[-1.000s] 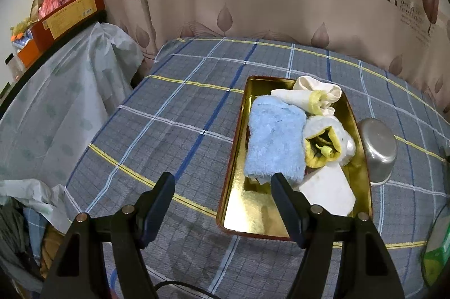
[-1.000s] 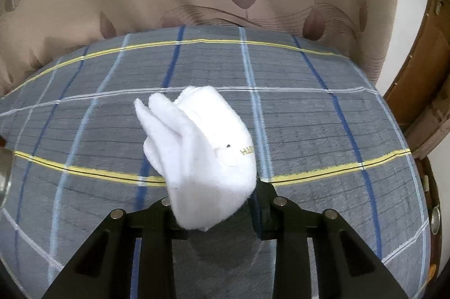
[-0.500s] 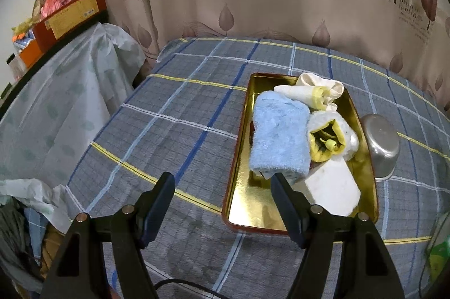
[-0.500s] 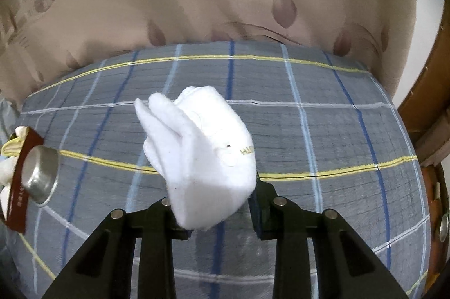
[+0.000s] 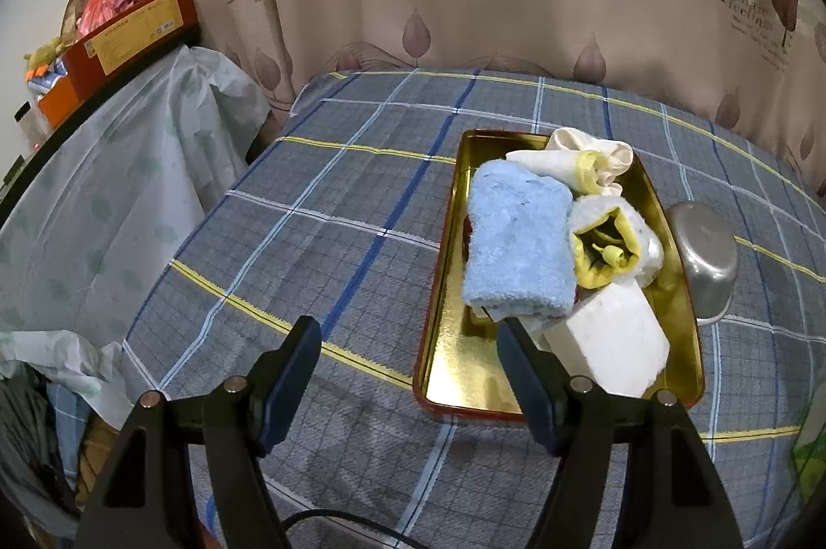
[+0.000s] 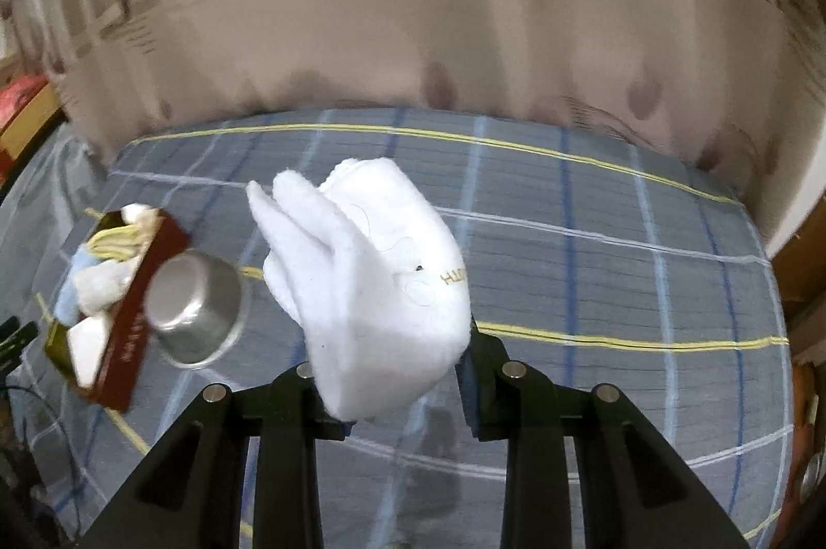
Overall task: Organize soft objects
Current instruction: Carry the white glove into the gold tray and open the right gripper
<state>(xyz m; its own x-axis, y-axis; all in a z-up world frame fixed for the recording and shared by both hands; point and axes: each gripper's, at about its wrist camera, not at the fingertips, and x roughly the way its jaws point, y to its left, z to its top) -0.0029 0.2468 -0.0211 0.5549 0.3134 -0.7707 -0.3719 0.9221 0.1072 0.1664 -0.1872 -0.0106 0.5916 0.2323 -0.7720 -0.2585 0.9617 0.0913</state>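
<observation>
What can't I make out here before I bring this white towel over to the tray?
- Left wrist: white towel not in frame; blue towel and white block cover part of the gold tray floor.
- Right wrist: motion blur smears tray contents; steel bowl covers its near wall; white towel hides the jaws' contact and the cloth behind.

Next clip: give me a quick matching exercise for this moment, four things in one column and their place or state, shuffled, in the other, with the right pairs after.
Things:
1. white towel
2. blue towel
3. metal bowl
4. left gripper

Places or states:
a. upside down on the checked cloth, beside the tray
b. open, holding nothing
c. clamped in the right gripper, off the table
d. lying in the gold tray

Pairs: 1-c, 2-d, 3-a, 4-b
</observation>
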